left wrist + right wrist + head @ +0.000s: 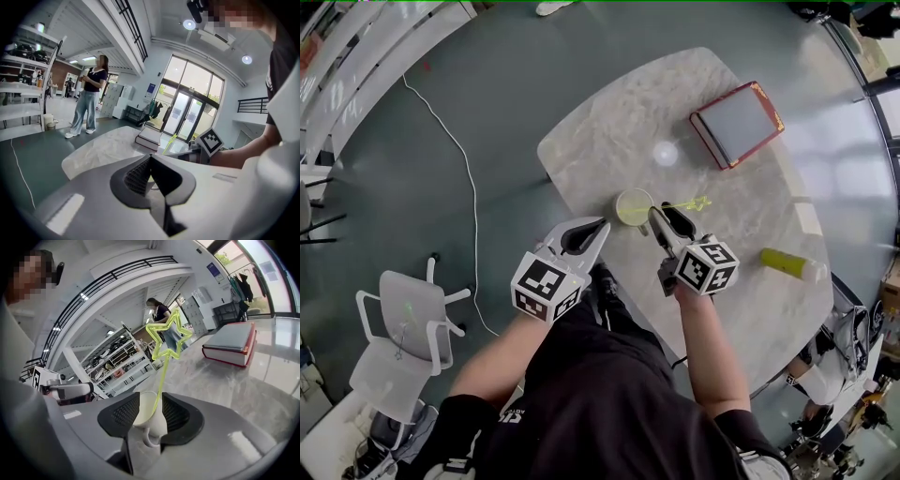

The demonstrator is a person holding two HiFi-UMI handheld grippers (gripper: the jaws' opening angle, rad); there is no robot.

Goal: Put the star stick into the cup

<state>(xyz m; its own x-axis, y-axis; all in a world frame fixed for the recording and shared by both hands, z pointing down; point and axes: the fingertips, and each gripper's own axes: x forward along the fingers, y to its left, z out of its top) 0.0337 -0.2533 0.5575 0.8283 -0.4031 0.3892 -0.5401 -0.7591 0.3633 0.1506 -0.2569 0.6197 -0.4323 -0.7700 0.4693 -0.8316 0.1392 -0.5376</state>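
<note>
A pale yellow-green cup [633,206] stands on the marble table [609,141] near its front edge. The thin green star stick [684,204] leans out of it to the right. In the right gripper view the stick [161,376] rises from the cup [149,418] between the two pads, its star [168,337] at the top. My right gripper [151,405] is open; neither pad touches the stick. It sits just right of the cup [667,217]. My left gripper [589,232] hovers left of the cup, shut and empty [150,159].
A red-edged book [736,122] lies at the table's far right. A yellow-green bottle [787,264] lies at the right edge. A white chair [398,337] and a cable [469,187] are on the floor at left. A person [91,101] stands beyond the table.
</note>
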